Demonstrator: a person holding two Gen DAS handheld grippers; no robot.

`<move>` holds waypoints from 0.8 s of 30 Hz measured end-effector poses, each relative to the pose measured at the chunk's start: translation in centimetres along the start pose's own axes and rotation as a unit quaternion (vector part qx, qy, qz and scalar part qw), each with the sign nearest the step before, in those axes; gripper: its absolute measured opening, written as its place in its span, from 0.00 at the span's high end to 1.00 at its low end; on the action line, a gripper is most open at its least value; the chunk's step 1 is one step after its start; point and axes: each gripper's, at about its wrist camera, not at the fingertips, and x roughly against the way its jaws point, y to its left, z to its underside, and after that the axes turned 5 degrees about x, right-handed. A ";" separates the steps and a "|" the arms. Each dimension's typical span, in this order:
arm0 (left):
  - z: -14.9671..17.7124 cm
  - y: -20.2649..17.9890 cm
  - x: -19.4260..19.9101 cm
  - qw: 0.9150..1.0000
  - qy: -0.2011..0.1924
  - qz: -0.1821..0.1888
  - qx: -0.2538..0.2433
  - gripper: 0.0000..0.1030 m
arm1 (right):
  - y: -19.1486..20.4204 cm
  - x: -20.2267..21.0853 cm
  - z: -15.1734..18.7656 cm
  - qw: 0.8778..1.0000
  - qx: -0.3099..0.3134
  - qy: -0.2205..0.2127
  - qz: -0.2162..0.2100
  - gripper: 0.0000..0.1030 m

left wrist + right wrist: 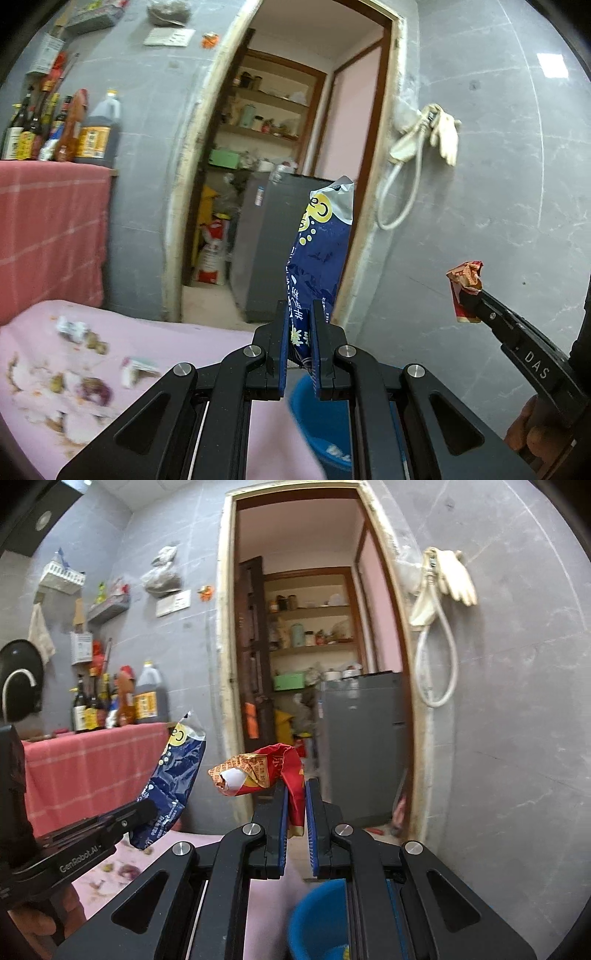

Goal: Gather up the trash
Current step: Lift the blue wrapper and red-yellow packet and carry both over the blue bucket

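Observation:
My left gripper (pixel 298 314) is shut on a blue snack bag (pixel 319 251), which stands up between the pads. In the right wrist view the same blue bag (pixel 173 775) hangs from the left gripper (pixel 146 812) at the left. My right gripper (pixel 296 790) is shut on a crumpled red wrapper (pixel 266 771); from the left wrist it shows at the right as the red wrapper (pixel 464 291) in the right gripper (pixel 474 306). A blue bucket (pixel 317 424) sits low beneath both grippers, also seen as the bucket (pixel 317 919).
A pink tablecloth (pixel 166 354) carries scattered scraps and peels (pixel 74 362). Bottles (pixel 55 129) stand on a red-draped counter (pixel 51 236). An open doorway (pixel 280 166) leads to shelves and a grey fridge (pixel 365 746). Gloves (pixel 439 133) hang on the grey wall.

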 end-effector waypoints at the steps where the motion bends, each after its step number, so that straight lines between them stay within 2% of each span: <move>1: 0.2 -0.6 -0.7 1.000 0.007 0.004 0.000 0.92 | -0.8 -0.1 0.4 1.000 -0.005 0.006 0.007 0.93; 6: 1.5 -2.7 -3.8 0.999 0.048 0.021 0.002 0.92 | -4.3 -0.9 2.6 0.998 -0.030 0.045 0.026 0.92; 11: 3.2 -3.8 -7.0 0.994 0.103 0.021 0.003 0.92 | -6.6 -2.1 4.9 0.994 -0.056 0.089 0.033 0.91; 18: 5.1 -3.6 -11.4 0.982 0.185 0.017 0.023 0.92 | -8.8 -4.0 7.9 0.984 -0.094 0.148 0.039 0.91; 24: 6.3 -3.2 -13.2 0.975 0.218 0.013 0.031 0.91 | -10.0 -5.4 9.3 0.974 -0.118 0.187 0.042 0.87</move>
